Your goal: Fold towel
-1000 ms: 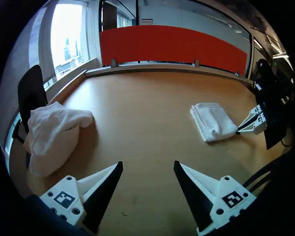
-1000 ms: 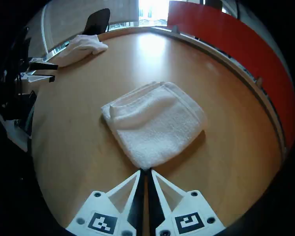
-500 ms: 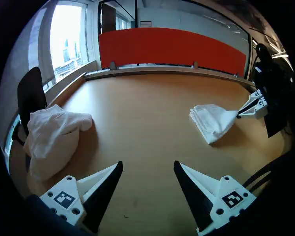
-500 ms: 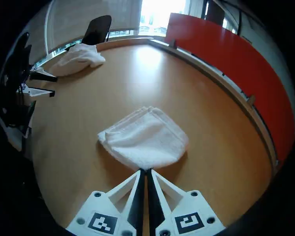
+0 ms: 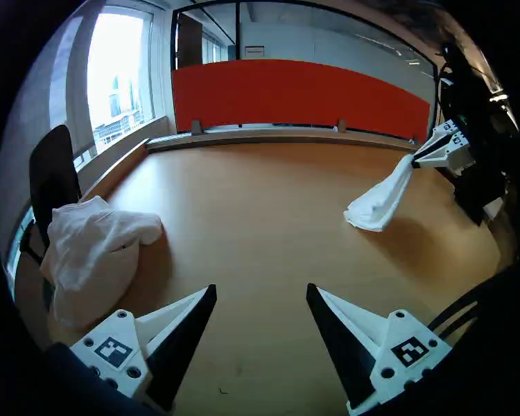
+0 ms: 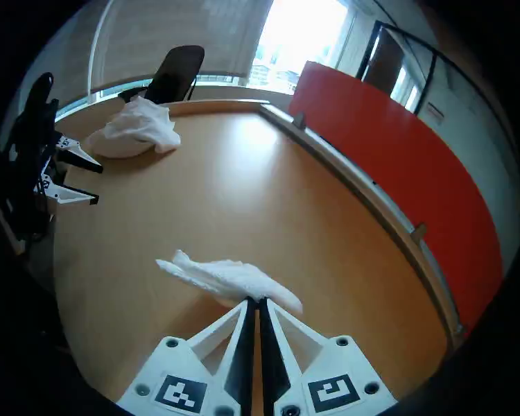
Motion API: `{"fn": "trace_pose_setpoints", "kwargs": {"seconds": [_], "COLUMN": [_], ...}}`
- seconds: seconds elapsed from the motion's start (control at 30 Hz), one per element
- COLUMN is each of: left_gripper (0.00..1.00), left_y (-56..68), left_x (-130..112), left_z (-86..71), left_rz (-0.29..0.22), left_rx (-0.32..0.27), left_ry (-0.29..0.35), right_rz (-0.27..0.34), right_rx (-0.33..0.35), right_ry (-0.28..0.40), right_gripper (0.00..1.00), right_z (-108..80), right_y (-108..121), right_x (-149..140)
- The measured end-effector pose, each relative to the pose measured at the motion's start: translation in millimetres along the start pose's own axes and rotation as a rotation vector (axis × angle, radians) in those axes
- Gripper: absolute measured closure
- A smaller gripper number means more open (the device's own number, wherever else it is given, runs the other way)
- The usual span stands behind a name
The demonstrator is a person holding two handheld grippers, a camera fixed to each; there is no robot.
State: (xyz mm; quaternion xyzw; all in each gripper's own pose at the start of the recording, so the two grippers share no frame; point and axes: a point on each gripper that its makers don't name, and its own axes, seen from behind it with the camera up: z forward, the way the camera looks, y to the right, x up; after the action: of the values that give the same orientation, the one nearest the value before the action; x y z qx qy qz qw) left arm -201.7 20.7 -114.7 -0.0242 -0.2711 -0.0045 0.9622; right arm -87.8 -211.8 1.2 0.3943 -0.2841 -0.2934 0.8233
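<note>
Your right gripper [image 6: 258,301] is clenched on an edge of the towel [image 6: 225,277], which hangs from its tips over the table [image 5: 260,208] (whether the low end touches the wood, I cannot tell). Your left gripper [image 5: 260,287] is spread wide, gripping nothing, well apart from the towel and near a white cloth heap [image 5: 93,243]. A wall sign [image 5: 254,50] above the red screen [image 5: 301,93] is too small to read.
</note>
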Motion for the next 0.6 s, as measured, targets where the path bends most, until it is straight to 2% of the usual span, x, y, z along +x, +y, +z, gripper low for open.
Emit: {"fn": "trace_pose_setpoints", "kwargs": {"seconds": [0.2, 0.6], "left_gripper": [0.04, 0.04], "left_y": [1.8, 7.6], "left_x": [6.0, 11.2], "left_z": [-0.5, -2.0], "left_rz": [0.003, 0.010], "left_rx": [-0.007, -0.023], "left_ry": [0.015, 0.024], "right_rz": [-0.023, -0.011], "right_rx": [-0.030, -0.053], "right_ry": [0.026, 0.020], "right_gripper": [0.96, 0.96], "right_z": [-13.2, -28.7], "right_y": [16.4, 36.8], "right_x": [19.8, 12.2]}}
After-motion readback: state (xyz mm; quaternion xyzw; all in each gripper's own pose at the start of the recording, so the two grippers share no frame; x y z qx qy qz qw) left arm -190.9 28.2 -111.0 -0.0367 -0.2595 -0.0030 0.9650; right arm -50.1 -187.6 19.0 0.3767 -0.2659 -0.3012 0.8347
